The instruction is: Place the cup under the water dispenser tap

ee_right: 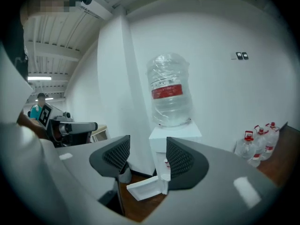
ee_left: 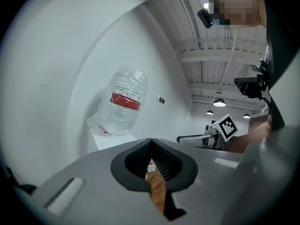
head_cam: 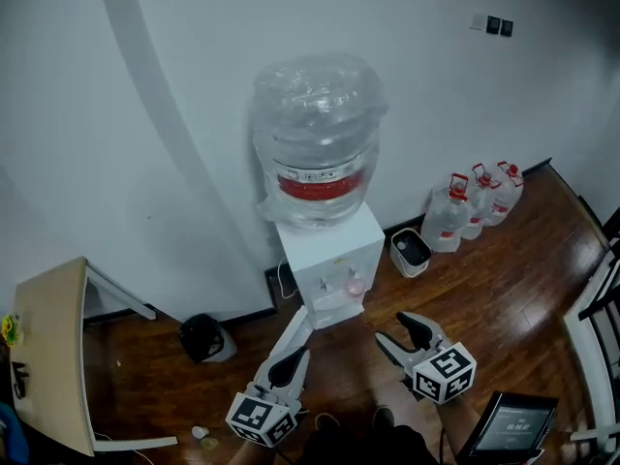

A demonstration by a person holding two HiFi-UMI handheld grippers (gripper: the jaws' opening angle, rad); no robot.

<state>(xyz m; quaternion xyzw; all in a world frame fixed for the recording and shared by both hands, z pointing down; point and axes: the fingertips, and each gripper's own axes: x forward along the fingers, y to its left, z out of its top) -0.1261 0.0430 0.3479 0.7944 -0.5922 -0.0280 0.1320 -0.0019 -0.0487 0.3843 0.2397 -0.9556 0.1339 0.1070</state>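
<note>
Head view: the bottle-topped dispenser (head_cam: 329,260) stood against the wall, and what looked like a small pink cup (head_cam: 356,285) sat at its taps. 3 spare bottles (head_cam: 475,206) and a bin (head_cam: 411,252) stood to its right. The left gripper (head_cam: 295,358) and right gripper (head_cam: 402,333) hung before it.

Left gripper view: its fingers (ee_left: 133,162) were closed together, empty. The cup could not be made out.

Right gripper view: its fingers (ee_right: 116,156) stood apart with nothing between them, framing the dispenser's front.

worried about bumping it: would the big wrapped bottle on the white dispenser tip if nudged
The large clear film-wrapped water bottle sits high on the narrow white box-shaped dispenser, so the stack is probably top-heavy. Its crinkled wrapping likely makes it slippery to push.
</note>
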